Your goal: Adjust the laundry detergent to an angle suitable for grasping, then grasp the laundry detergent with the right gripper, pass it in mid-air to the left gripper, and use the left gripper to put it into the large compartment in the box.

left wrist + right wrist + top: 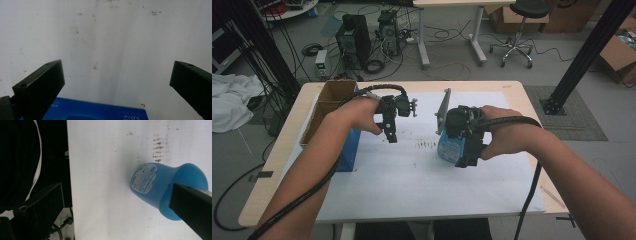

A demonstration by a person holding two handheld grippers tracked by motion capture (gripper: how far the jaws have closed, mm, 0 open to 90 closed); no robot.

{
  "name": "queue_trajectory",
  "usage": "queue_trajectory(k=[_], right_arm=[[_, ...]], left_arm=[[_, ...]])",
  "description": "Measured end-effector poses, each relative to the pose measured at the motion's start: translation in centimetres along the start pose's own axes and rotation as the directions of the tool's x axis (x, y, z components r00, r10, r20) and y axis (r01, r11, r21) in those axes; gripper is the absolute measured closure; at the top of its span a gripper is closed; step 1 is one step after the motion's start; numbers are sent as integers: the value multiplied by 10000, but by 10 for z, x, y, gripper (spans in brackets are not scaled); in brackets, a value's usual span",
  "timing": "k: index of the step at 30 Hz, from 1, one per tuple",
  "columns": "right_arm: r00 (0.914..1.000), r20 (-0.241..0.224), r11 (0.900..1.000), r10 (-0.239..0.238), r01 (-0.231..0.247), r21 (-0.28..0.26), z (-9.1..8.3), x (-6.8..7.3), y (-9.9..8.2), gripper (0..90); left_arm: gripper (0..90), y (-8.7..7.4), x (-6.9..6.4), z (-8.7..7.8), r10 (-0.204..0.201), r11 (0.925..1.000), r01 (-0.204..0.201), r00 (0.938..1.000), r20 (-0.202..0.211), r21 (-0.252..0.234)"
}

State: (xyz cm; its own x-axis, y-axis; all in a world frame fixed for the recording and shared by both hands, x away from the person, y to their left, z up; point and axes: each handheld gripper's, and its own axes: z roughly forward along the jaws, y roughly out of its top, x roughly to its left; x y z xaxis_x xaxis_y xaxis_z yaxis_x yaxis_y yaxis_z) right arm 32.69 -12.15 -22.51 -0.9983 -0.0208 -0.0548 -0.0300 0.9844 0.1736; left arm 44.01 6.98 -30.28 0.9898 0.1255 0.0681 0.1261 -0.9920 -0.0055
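Note:
A blue plastic bottle [160,182] with a printed label stands on the white sheet [412,170], right of the table's middle. My right gripper [117,188] hangs over it, open, jaws wide apart. The bottle's top sits by the right jaw, partly hidden behind it; I cannot tell whether they touch. In the high view the bottle [445,146] peeks out under the right gripper [464,157]. My left gripper [117,66] is open over bare sheet with nothing between its jaws. The high view shows the left gripper [391,131] left of centre, pointing down.
A blue box [349,147] lies at the sheet's left edge, with its printed top [100,111] just below the left jaws. An open cardboard box [329,100] stands at the back left. Brown smudges [427,145] mark the sheet. The table's edge [68,182] drops to dark floor.

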Motion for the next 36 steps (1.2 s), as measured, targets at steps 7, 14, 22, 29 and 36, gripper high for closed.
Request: queue_trajectory(k=[7, 14, 22, 29, 36], right_arm=[[10000, 23, 10000, -55, 55, -64, -3, 1, 1, 0], [9999, 125, 9999, 104, -103, -50, -4, 0, -3, 0], [9999, 143, 10000, 7, -8, 34, -2, 0, 1, 0], [9999, 111, 10000, 6, -6, 12, -2, 0, 1, 0], [9998, 141, 9999, 139, -139, -28, -1, -1, -1, 0]], left_arm=[[1, -2, -2, -7, -17, 10000, 17, 10000, -30, -34], [1, -2, 0, -16, -57, 9996, 52, 9998, -191, -273], [1, -5, 2, -10, -94, 9998, 92, 9999, -133, -174], [1, -6, 0, -11, -55, 9999, 53, 9999, -130, -158], [1, -4, 1, -15, 12, 9998, -15, 9999, -168, -184]])
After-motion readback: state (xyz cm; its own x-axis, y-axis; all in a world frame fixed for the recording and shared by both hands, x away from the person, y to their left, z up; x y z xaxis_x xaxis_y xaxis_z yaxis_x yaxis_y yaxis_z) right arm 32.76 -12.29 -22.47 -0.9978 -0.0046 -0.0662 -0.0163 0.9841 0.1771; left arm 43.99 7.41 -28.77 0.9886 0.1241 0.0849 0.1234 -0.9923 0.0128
